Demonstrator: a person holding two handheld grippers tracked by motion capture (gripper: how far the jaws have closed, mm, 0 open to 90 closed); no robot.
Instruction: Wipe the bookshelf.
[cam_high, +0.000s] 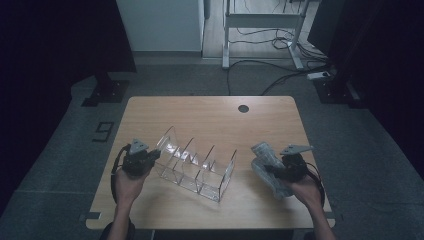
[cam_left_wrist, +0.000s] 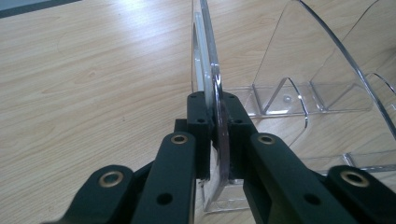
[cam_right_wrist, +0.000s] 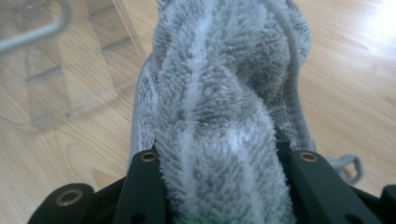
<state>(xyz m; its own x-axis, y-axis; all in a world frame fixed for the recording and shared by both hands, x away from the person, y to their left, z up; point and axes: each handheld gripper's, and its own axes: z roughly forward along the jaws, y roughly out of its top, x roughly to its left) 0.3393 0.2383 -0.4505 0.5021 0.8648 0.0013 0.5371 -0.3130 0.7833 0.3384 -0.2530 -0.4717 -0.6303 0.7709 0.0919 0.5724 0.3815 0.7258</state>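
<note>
1. Wooden table (cam_high: 210, 112): light wood top with a round cable hole near the far edge. Everything below is placed relative to the rack.
2. Clear acrylic divider rack (cam_high: 196, 166): sits mid-table and runs diagonally, with several upright curved partitions on a clear base.
3. Grey fluffy towel (cam_high: 267, 167): bunched up, to the right of the rack and apart from it, off the tabletop in the right gripper's jaws. In the right gripper view its pile bulges out between the two jaws (cam_right_wrist: 219, 140).
4. Right gripper (cam_high: 277, 172): clenched on the towel, pads buried in the cloth.
5. Left gripper (cam_high: 152, 159): at the rack's left end. In the left gripper view both jaws are clamped on the edge of the end partition (cam_left_wrist: 217, 93), one pad on each face.
</note>
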